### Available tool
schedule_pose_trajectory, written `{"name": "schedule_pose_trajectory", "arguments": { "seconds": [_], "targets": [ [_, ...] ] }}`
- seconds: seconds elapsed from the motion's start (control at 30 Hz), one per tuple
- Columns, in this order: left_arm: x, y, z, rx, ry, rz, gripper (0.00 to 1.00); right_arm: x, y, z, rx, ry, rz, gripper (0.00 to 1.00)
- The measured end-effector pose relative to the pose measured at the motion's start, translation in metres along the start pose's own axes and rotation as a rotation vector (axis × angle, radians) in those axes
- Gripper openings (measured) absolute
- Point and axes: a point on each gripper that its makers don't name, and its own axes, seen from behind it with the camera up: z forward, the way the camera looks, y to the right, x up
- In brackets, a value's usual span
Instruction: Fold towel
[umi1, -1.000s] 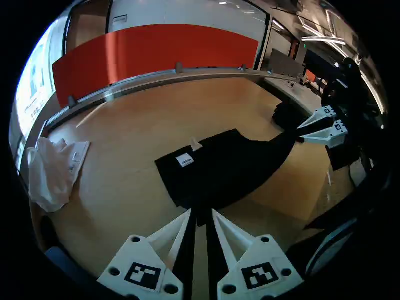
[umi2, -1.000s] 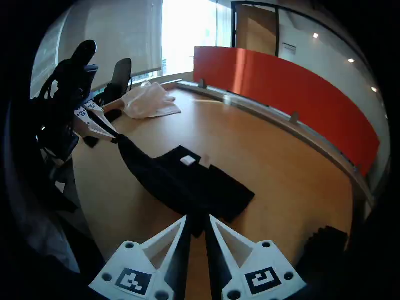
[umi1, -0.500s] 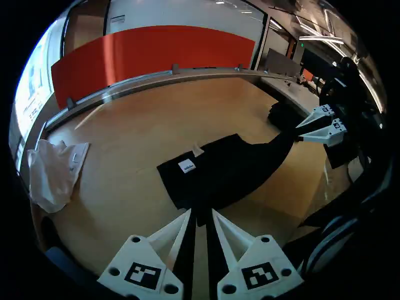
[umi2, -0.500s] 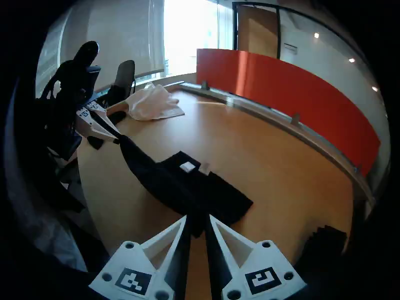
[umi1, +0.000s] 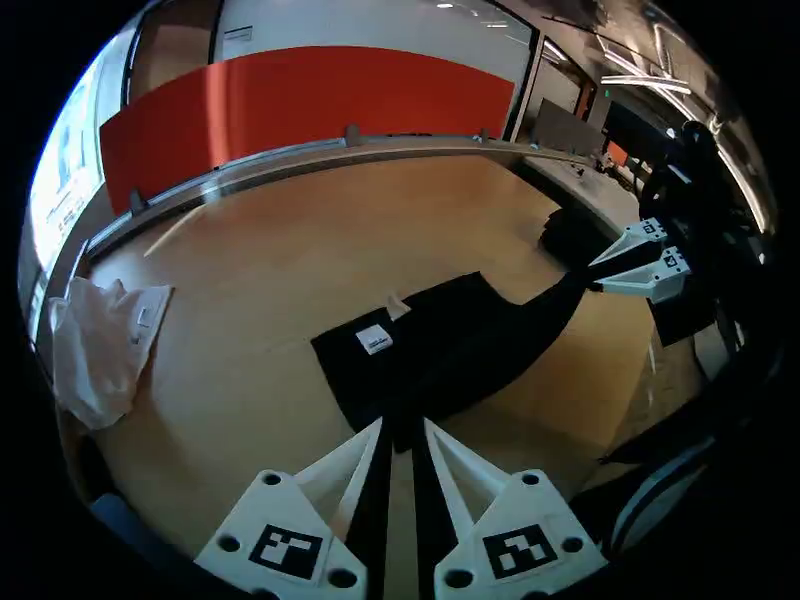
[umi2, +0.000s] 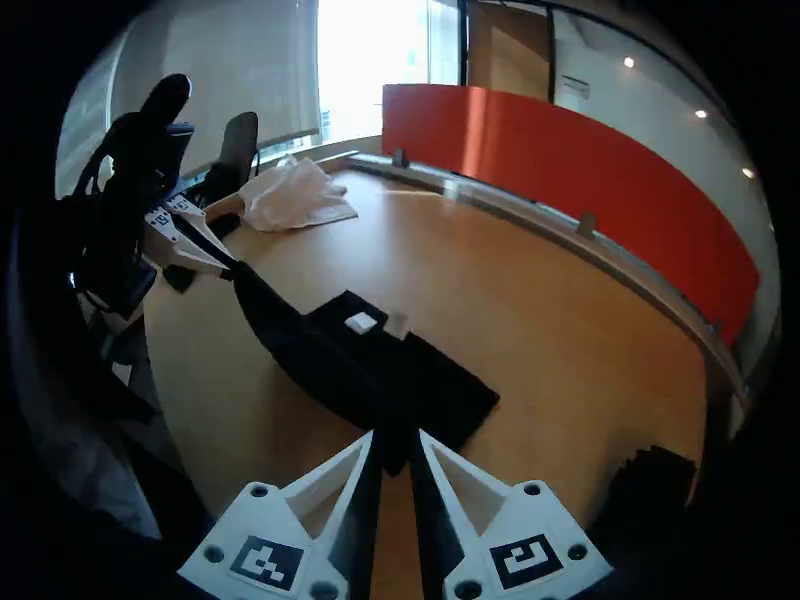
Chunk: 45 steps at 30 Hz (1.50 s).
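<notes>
Left gripper view shows left gripper (umi1: 403, 432) and right gripper (umi1: 594, 280) jaws each pinching a near corner of the black cloth towel (umi1: 450, 340), lifted off the pale wooden desk (umi1: 250, 250); its far half lies flat. Seemingly no fold is laid yet

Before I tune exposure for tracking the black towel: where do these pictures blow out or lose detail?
Right gripper view: the window is blown out white, the black towel a featureless dark mass. Left gripper view: fisheye curves the red panel.
</notes>
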Motion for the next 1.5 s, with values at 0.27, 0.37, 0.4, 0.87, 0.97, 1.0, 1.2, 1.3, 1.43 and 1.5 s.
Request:
{"name": "schedule_pose_trajectory", "arguments": {
  "seconds": [0.27,0.37,0.4,0.87,0.97,1.0,1.2,1.3,1.43,1.5],
  "targets": [
    [0.007,-0.015,0.028,0.001,-0.005,-0.013,0.13,0.001,0.021,0.025,-0.012,-0.013,0.039,0.18],
    [0.01,-0.021,0.038,0.006,-0.009,-0.017,0.13,0.0,0.028,0.033,-0.013,-0.023,0.041,0.18],
    [0.011,-0.022,0.041,0.007,-0.01,-0.018,0.13,-0.001,0.03,0.036,-0.013,-0.026,0.041,0.18],
    [0.004,-0.034,0.078,0.006,-0.058,0.006,0.13,-0.016,0.045,0.064,-0.006,-0.086,0.042,0.18],
    [0.002,-0.036,0.084,0.008,-0.064,0.008,0.13,-0.02,0.048,0.069,-0.005,-0.097,0.048,0.18],
    [0.002,-0.037,0.086,0.009,-0.066,0.008,0.13,-0.021,0.048,0.071,-0.004,-0.1,0.05,0.18],
    [-0.006,-0.043,0.102,0.021,-0.083,0.005,0.14,-0.033,0.054,0.083,-0.003,-0.132,0.073,0.18],
    [-0.011,-0.045,0.111,0.027,-0.09,0.006,0.14,-0.039,0.056,0.089,-0.006,-0.147,0.08,0.18],
    [-0.015,-0.048,0.121,0.04,-0.102,0.011,0.15,-0.044,0.06,0.096,-0.012,-0.165,0.087,0.19],
    [-0.017,-0.05,0.125,0.046,-0.107,0.013,0.18,-0.045,0.061,0.099,-0.016,-0.172,0.09,0.19]
  ]
}}
